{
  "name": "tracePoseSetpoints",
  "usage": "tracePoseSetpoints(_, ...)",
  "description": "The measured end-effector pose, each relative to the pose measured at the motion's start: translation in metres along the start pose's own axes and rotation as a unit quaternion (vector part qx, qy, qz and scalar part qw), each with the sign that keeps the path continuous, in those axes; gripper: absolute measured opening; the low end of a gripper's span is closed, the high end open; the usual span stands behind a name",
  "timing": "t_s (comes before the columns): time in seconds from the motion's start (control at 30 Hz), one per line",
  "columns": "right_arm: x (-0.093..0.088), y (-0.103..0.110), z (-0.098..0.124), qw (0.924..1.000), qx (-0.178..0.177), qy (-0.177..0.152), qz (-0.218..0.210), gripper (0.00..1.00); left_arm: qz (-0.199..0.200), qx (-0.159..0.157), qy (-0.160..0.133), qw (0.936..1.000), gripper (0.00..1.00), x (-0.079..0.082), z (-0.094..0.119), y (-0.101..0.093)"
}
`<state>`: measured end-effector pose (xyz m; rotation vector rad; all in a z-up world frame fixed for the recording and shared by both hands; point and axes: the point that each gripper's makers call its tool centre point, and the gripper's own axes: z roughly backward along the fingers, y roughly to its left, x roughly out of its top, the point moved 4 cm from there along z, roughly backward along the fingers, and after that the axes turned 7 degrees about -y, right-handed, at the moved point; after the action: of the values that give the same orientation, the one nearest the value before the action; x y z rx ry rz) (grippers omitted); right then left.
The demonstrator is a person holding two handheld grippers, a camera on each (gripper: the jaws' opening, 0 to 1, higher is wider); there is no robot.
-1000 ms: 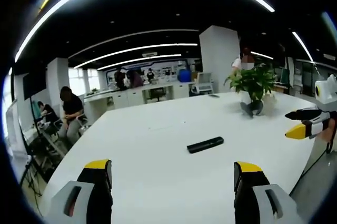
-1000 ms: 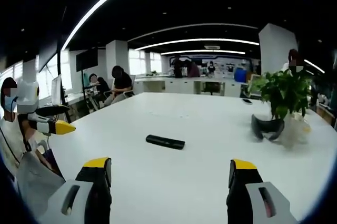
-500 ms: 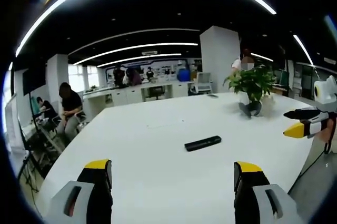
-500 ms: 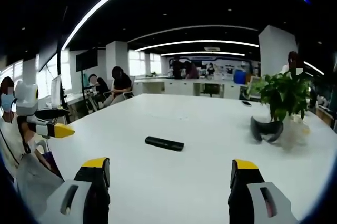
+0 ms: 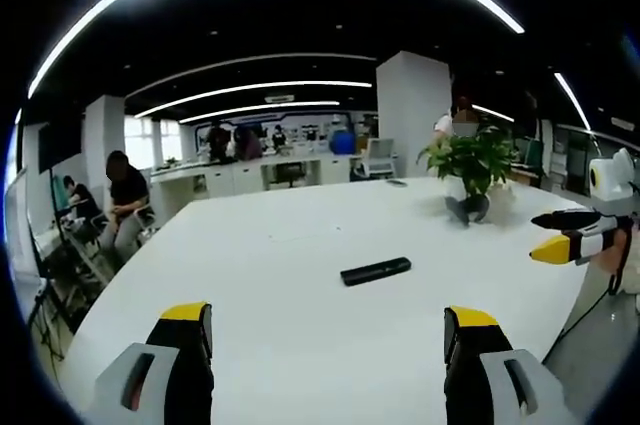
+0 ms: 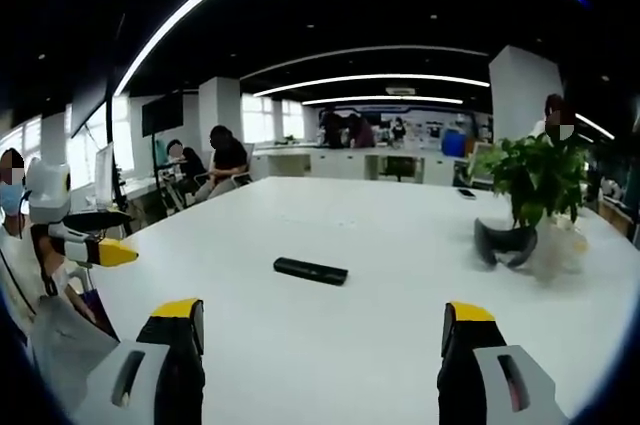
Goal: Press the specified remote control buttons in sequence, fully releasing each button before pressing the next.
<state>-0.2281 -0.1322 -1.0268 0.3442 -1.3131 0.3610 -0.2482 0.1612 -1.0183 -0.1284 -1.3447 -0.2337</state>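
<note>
Your left gripper (image 5: 327, 330) hangs over the near edge of a broad white table (image 5: 280, 275), its yellow-tipped jaws spread wide with nothing between them. The black remote control (image 5: 375, 270) lies flat on the tabletop well ahead of those jaws, a little toward the right jaw, untouched. Your right gripper (image 6: 318, 325) is likewise parted and empty; in its view the remote control (image 6: 311, 270) rests ahead of the gap, nearer the left jaw, well apart from both. Each gripper shows at the edge of the other's view, held above the table's edge: the right gripper (image 5: 565, 240) beyond your left gripper's right jaw, the left gripper (image 6: 85, 240) beyond your right gripper's left jaw. A potted plant (image 6: 538, 180) stands farther out past the right jaw, a dark curved object (image 6: 505, 243) at its foot.
</note>
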Motion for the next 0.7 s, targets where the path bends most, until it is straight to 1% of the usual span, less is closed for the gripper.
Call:
tracePoseSetpoints(0.3, 0.0014, 0.0028, 0.0001, 1.0000, 0.002, -0.002, 0.005, 0.99, -0.003, -0.004, -0.003, 1.0000, 1.00, 0.0026, -0.0020, -0.0007)
tracePoseSetpoints(0.43, 0.0002, 0.0016, 0.0010, 1.0000, 0.000, 0.000, 0.004, 0.99, -0.010, -0.004, 0.000, 0.9999, 1.00, 0.0027, -0.0021, 0.0008)
tracePoseSetpoints(0.7, 0.0004, 0.0008, 0.0009, 1.0000, 0.000, -0.001, 0.004, 0.98, -0.007, -0.006, 0.005, 0.9999, 1.00, 0.0016, -0.0032, 0.0016)
